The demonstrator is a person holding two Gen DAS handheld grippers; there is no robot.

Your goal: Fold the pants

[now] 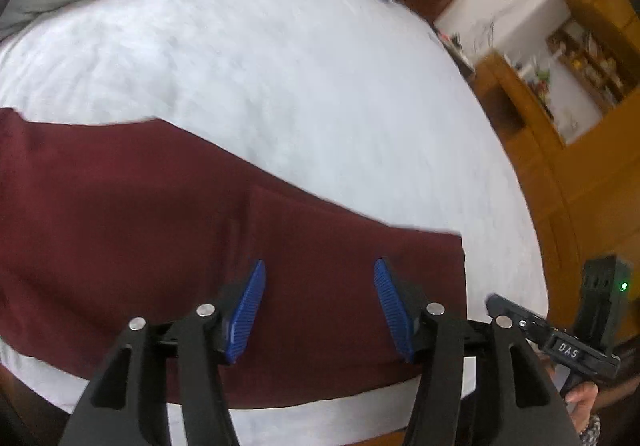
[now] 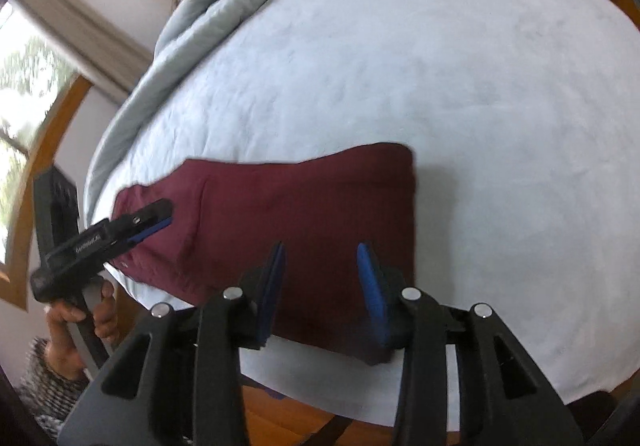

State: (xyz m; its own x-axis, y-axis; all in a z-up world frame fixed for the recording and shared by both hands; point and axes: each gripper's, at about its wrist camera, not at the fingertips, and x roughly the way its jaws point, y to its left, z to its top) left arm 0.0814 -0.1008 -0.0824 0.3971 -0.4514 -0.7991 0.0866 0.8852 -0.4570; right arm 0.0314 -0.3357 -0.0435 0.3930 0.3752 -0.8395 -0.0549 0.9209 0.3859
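The maroon pants [image 1: 160,246] lie folded flat as a long band on the white bed sheet [image 1: 280,86]. My left gripper [image 1: 320,261] hovers open over their right part, with only the cloth lying below its blue pads [image 1: 248,310]. In the right wrist view the pants [image 2: 300,198] stretch from the left bed edge to a squared right end. There my right gripper [image 2: 320,246] stands open above their near edge, holding nothing. The left gripper [image 2: 164,216] shows over the pants' left end, and the right gripper [image 1: 494,302] shows beyond their right end.
A crumpled grey duvet [image 2: 192,26] is heaped along the far side of the bed. Wooden shelving [image 1: 560,166] stands past the bed's right side. A window [image 2: 24,86] is at the left. A hand [image 2: 80,318] in a knitted sleeve grips the left handle.
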